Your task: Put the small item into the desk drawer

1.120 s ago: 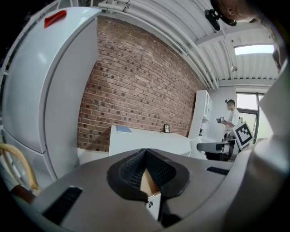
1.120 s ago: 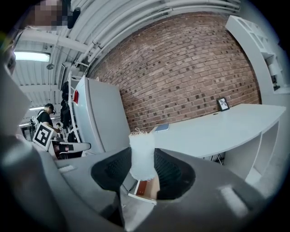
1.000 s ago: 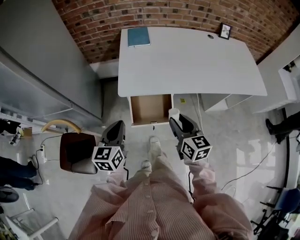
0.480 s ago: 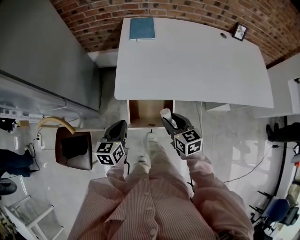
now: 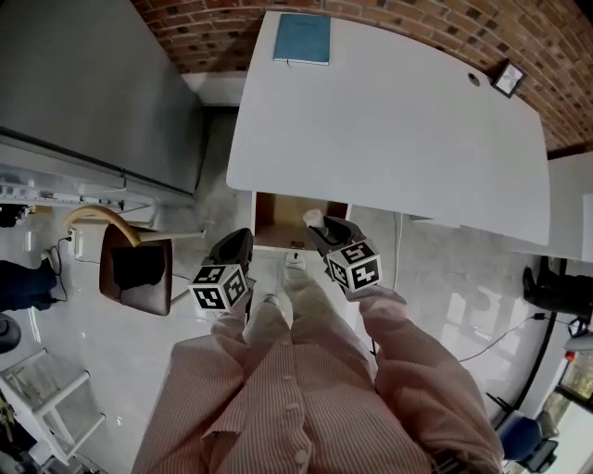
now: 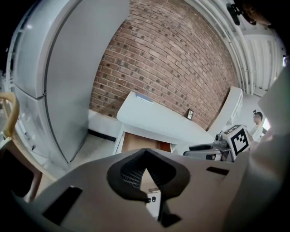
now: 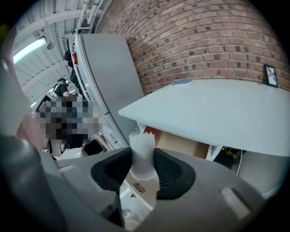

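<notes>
- A person in a pink striped shirt (image 5: 306, 398) was seen from above, facing a white desk (image 5: 389, 130) set against a red brick wall (image 5: 408, 20).
- 1 drawer (image 5: 281, 215) under the left part of the desk was pulled open, and its brown wooden inside was exposed.
- The right gripper (image 5: 316, 226) was held out over the right front part of the open drawer.
- Its fingers (image 7: 171, 174) were pinched on a small white item (image 7: 143, 152), a short pale cylinder with a frayed top edge, which was gripped upright.
- The small white item was therefore held in the air at the right side of the drawer, not laid inside it.
- The left gripper (image 5: 241, 239) was held just in front of the drawer's left front corner, apart from the right gripper.
- Its fingers (image 6: 124, 174) were pressed together at the tips, and nothing was gripped between them.
- A blue notebook (image 5: 302, 39) was laid at the far left corner of the desk, and a small framed picture (image 5: 507, 79) was set at the far right corner, near the wall.
- A tall grey cabinet (image 5: 93, 83) was placed to the left of the desk.
- A brown chair (image 5: 137, 273) was seen on the floor at the person's left.
</notes>
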{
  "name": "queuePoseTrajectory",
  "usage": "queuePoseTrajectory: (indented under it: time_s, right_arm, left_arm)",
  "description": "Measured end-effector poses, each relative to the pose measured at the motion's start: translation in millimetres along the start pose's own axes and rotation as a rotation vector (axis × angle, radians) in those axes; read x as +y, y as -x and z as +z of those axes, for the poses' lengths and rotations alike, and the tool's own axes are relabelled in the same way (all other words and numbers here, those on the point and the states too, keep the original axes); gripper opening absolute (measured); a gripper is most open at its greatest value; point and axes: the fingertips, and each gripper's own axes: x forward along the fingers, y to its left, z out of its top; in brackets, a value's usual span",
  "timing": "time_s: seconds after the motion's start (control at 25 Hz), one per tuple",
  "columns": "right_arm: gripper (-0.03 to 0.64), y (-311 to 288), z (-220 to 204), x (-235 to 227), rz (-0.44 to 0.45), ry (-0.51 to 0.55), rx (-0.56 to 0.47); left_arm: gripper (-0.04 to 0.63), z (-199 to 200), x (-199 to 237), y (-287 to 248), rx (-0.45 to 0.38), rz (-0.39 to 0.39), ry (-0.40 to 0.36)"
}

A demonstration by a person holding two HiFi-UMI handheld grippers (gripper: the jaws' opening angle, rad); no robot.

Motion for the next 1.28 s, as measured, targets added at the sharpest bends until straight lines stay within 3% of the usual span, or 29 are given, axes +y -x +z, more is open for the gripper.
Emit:
queuePoseTrajectory:
  time_s: [0.52, 0.92, 1.28]
  right_arm:
    - [0.161, -80.7, -32.8, -13.8, 0.062, 0.202, 0.185]
    - [0.161, -146.0, -79.7, -28.1, 0.086, 0.267, 0.337]
    - [0.161, -179.4, -117.3, -44.4, 0.030, 0.327, 0.444]
  left_arm:
    - [-0.002, -26.0, 26.2, -47.1, -0.005, 0.015, 0.201]
    - [-0.002, -62.3, 42.4, -71.9, 0.047, -0.015, 0.232]
    - [-0.002, -80.1, 51.8, -88.8, 0.059, -0.044, 0.217]
